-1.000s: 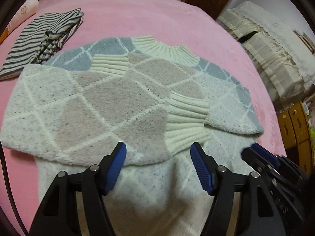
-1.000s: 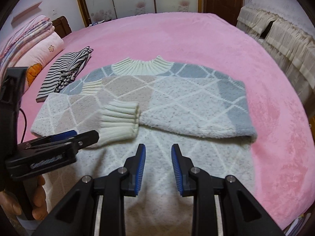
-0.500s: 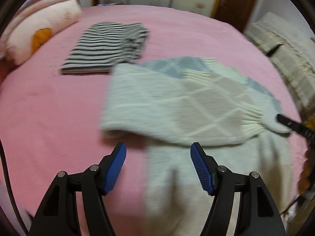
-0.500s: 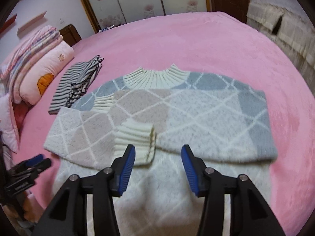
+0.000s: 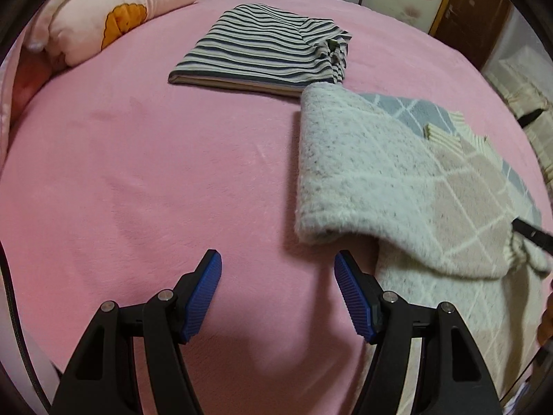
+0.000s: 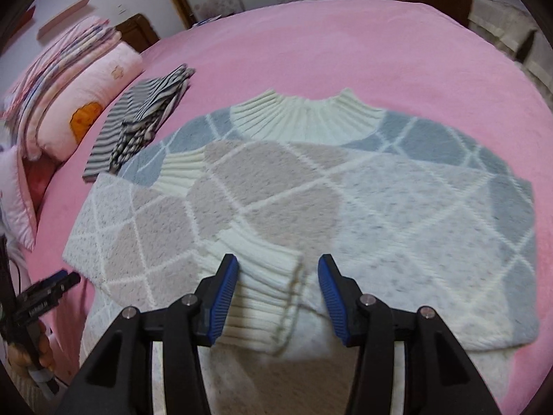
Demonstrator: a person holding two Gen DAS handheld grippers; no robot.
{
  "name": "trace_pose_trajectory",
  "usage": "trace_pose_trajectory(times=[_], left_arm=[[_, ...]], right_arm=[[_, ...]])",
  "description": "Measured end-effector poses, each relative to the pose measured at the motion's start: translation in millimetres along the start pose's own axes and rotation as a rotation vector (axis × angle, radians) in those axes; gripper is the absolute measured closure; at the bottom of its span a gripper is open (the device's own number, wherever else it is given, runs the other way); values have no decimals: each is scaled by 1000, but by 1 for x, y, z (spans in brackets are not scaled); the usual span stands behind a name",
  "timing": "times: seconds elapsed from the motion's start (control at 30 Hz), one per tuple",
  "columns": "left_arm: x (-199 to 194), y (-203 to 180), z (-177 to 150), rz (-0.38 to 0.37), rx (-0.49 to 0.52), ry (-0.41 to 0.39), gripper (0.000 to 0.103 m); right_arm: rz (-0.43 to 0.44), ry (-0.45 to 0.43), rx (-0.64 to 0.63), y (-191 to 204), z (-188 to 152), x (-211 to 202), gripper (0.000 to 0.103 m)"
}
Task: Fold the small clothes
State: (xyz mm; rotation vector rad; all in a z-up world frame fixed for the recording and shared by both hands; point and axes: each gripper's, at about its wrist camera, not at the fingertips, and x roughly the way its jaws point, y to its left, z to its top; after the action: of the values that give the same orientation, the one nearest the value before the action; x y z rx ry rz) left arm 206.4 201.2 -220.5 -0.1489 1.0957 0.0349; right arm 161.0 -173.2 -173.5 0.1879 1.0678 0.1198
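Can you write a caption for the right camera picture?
Open right claw hovering over a sweater's cuff on a pink bed.

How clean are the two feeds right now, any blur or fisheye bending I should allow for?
Left wrist view: mostly sharp, the striped shirt crisp, the sweater a little soft toward the right rim; the left tool throws a soft shadow on the pink blanket. Right wrist view: slightly smeared, the sweater pattern hazy around the right tool. Both views bend the bed edge strongly.

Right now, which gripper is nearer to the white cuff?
Right. The right gripper is open directly over the cuff. The left gripper is open over the bare blanket, beside the sweater's edge.
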Motion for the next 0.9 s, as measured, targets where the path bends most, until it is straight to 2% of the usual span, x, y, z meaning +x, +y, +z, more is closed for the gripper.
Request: trace_pose_trajectory(times=[0.03, 0.1, 0.17, 0.27, 0.37, 0.5, 0.63, 0.77, 0.9], left_arm=[[2, 0, 2, -10, -5, 2, 36], [0, 0, 2, -30, -9, -1, 36], [1, -1, 4, -50, -13, -7, 36], [6, -10, 10, -48, -13, -10, 36], [10, -16, 17, -47, -23, -18, 36], [12, -24, 25, -40, -23, -34, 36], [14, -35, 32, -36, -9, -45, 36], [12, -45, 33, -24, 11, -52, 36], [11, -55, 30, -15, 42, -48, 36]], right_arm=[[-8, 0, -15, 3, 0, 2, 57], [-17, 2, -46, 10, 0, 5, 77], [-25, 0, -71, 15, 1, 3, 91], [-64, -39, -118, 26, 4, -11, 94], [-103, -114, -182, 43, 12, -37, 94], [-157, -248, -237, 63, 35, -84, 94], [-179, -341, -245, 66, 60, -120, 94], [-222, -376, -232, 57, 73, -136, 94], [-273, -351, -190, 35, 73, -131, 94]])
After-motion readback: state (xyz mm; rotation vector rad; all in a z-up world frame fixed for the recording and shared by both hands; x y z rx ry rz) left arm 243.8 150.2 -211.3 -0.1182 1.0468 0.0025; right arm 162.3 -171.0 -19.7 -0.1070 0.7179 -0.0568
